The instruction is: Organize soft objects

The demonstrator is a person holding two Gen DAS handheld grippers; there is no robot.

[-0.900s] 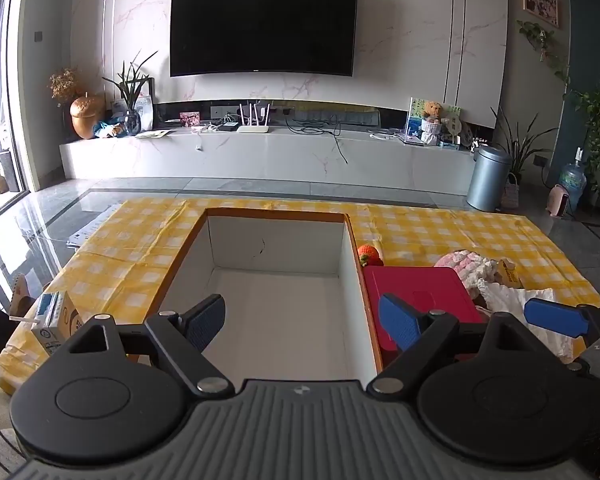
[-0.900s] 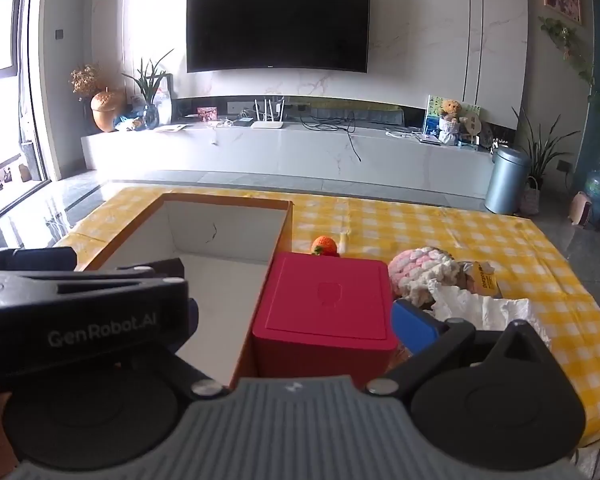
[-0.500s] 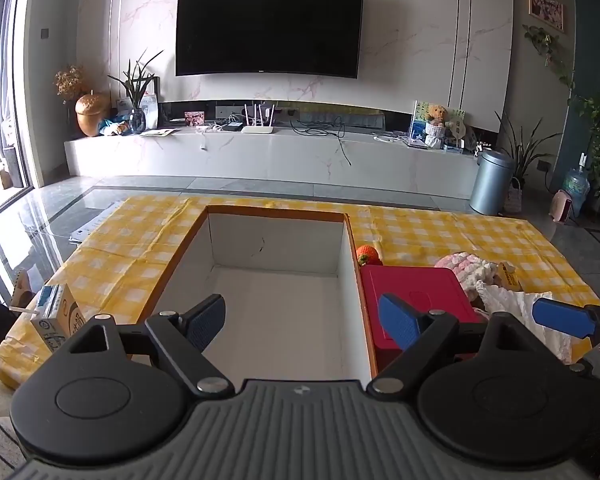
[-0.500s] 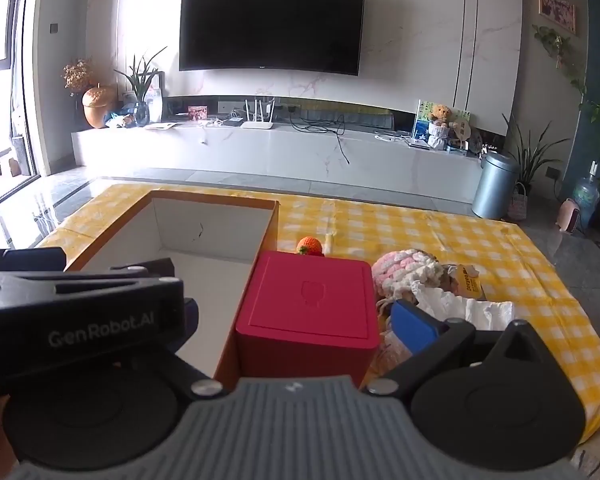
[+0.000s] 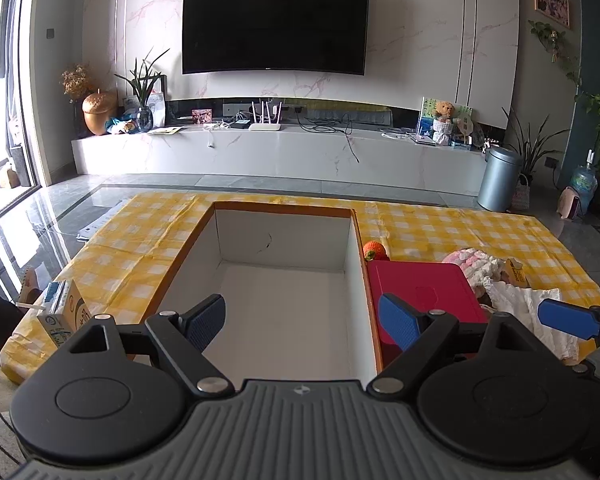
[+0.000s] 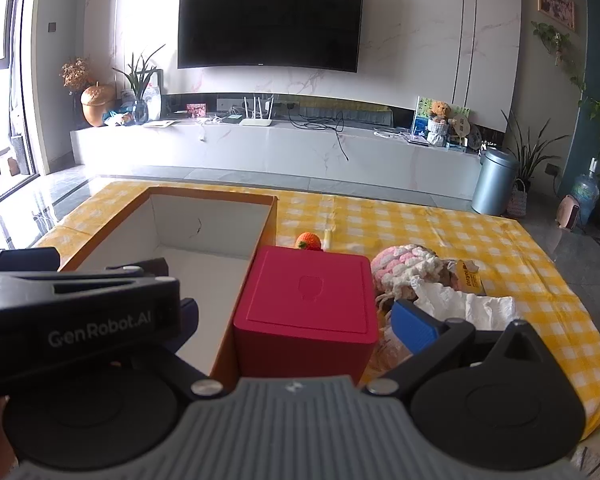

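Yellow cloth (image 6: 440, 232): pink plush (image 6: 404, 268) beyond fingers (image 6: 414, 326).

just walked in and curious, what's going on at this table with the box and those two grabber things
A person holds a gripper in each hand over a table with a yellow checked cloth. Both the left gripper and the right gripper are open and hold nothing. The big cardboard box has nothing in it. The soft things, a pink and white knitted bundle and a white cloth, lie beside the red box.

1. A home living room: a big television (image 5: 275, 24) hangs on a marble wall.
2. Below the television runs a long low shelf (image 5: 276, 152) with a router (image 5: 265, 126) and teddy bear (image 5: 444, 111).
3. Houseplants (image 5: 532, 152) and a framed picture (image 5: 551, 3) stand right of the television.
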